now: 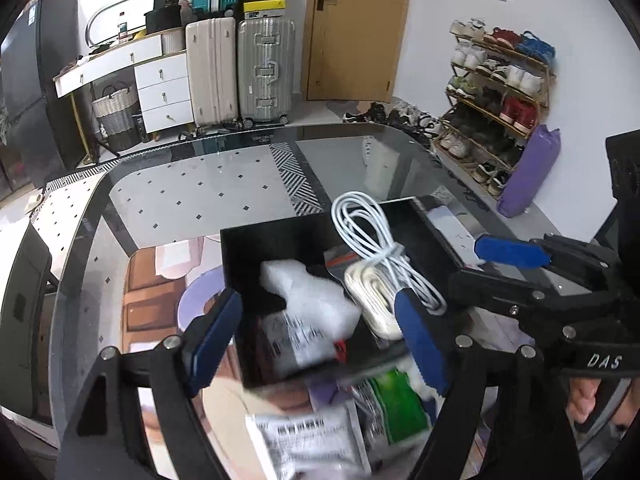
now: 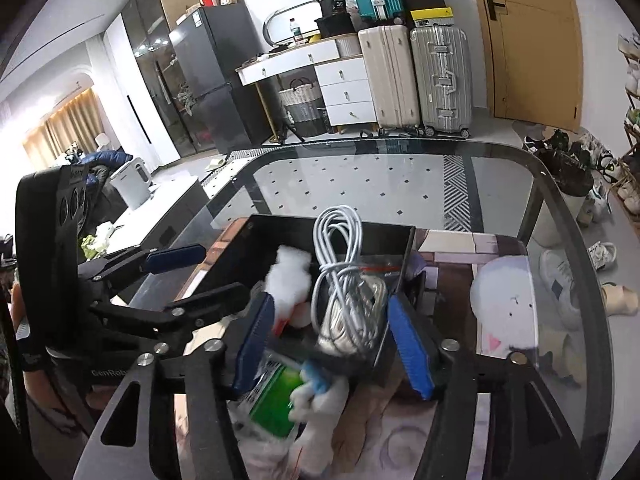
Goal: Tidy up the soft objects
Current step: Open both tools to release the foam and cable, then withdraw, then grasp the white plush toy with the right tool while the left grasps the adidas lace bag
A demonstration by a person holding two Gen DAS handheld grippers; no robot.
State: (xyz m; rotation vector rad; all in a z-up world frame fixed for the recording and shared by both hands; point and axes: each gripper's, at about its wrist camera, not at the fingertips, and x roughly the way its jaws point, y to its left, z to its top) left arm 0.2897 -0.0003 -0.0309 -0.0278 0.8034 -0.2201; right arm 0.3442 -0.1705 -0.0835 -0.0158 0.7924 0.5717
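Both tongs, left and right, hang spread over the box; the cable, piled high inside, could spill if nudged.

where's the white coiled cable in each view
Left wrist: the white coiled cable is right of centre, in the black box, its loop leaning on the far right wall.
Right wrist: centre frame, standing up in the same box.
Shared landmark: the silver suitcase beside the wooden door.

Black angular gripper frames, blue ribbed fingers, silver screw heads, white "DAS" lettering.
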